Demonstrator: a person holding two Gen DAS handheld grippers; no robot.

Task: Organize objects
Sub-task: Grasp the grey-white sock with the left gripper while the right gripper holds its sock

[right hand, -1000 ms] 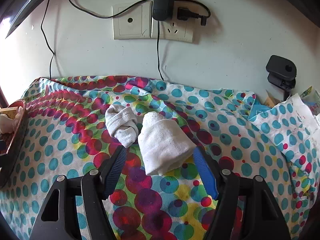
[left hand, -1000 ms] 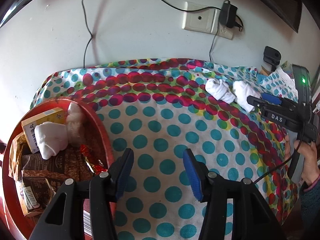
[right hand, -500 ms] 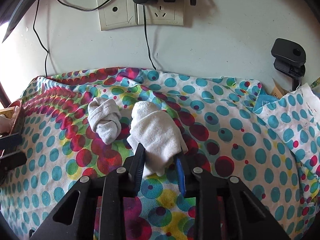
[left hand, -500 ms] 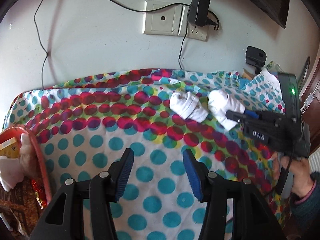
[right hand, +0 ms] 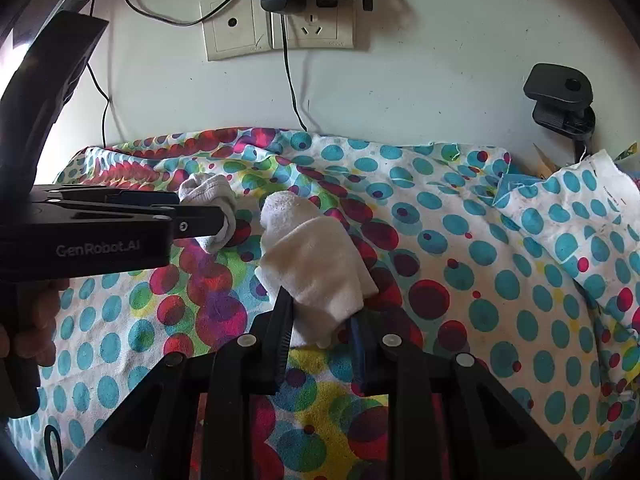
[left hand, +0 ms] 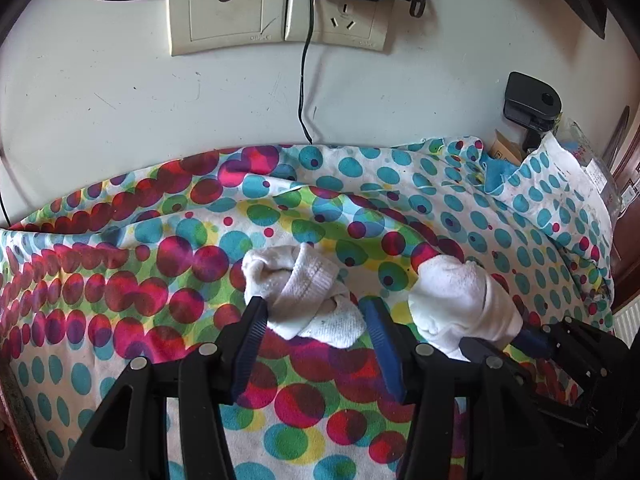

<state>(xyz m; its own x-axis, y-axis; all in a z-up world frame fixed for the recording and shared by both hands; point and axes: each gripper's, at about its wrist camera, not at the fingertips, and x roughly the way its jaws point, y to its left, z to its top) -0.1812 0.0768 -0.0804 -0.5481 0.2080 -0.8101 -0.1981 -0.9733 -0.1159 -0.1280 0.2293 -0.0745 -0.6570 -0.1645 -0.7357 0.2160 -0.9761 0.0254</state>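
The right gripper [right hand: 320, 336] has just closed its fingers on the near tip of a rolled white sock [right hand: 316, 264]; so shallow a pinch may slip. The left gripper [left hand: 316, 344], fingers apart, straddles the knotted sock [left hand: 304, 300], and could snag the spotted cloth [left hand: 120, 280].

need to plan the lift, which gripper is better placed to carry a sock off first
Right. The right gripper is already shut on the folded sock; the left gripper only straddles the knotted sock, jaws open.

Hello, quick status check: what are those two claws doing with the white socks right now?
Right gripper shut on the folded sock. Left gripper open around the knotted sock, not squeezing yet. Both socks on the dotted cloth; nothing in the way.
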